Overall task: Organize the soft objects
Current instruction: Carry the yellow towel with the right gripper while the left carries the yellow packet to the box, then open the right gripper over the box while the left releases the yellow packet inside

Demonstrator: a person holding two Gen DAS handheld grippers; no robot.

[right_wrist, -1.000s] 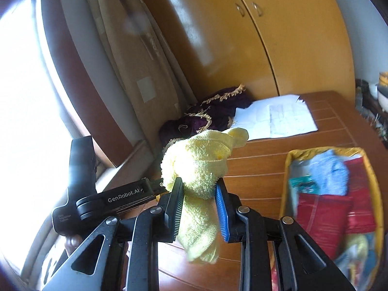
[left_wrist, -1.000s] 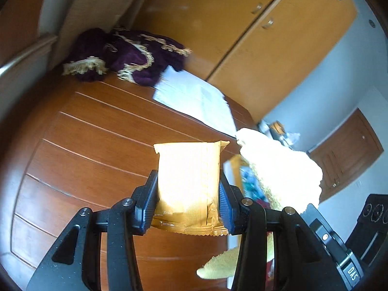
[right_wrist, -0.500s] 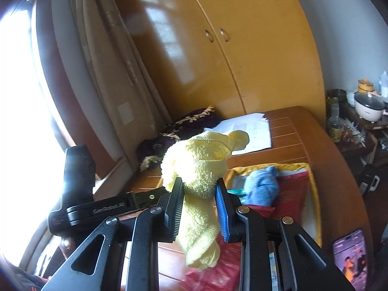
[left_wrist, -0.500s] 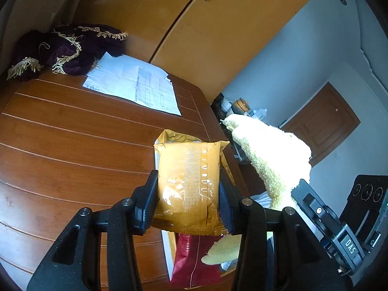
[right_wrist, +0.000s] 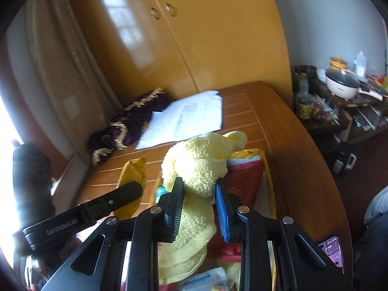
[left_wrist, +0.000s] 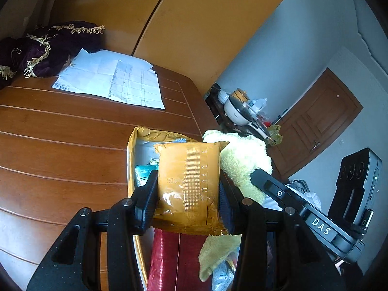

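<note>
Left wrist view: the left gripper (left_wrist: 188,194) is clenched on an orange foil packet (left_wrist: 188,184), held upright between the two black fingers (left_wrist: 145,198) and raised above a yellow-rimmed container (left_wrist: 131,150) set on the wooden bench (left_wrist: 60,145). Inside the container a teal item and a red package (left_wrist: 169,262) are seen beneath the packet. Just to the right, a yellow towel (left_wrist: 242,162) is seen hanging, with the other gripper's black body marked "DAS" beside it. Farther back on the bench, white papers (left_wrist: 111,80) lie flat, touched at their left edge by a purple cloth with gold fringe (left_wrist: 48,46). Right wrist view: the right gripper (right_wrist: 198,208) is clamped on the yellow towel (right_wrist: 201,165), its bulk bunched above the fingers (right_wrist: 175,208) and a tail hung below them. The towel is held over the container (right_wrist: 268,169), where red contents are seen. To the left, the orange foil packet (right_wrist: 133,172) is seen in the left gripper (right_wrist: 131,189). The papers (right_wrist: 189,118) and purple cloth (right_wrist: 131,123) lie at the far end of the bench (right_wrist: 291,157). A phone (right_wrist: 332,249) rests near the bench's right edge.
</note>
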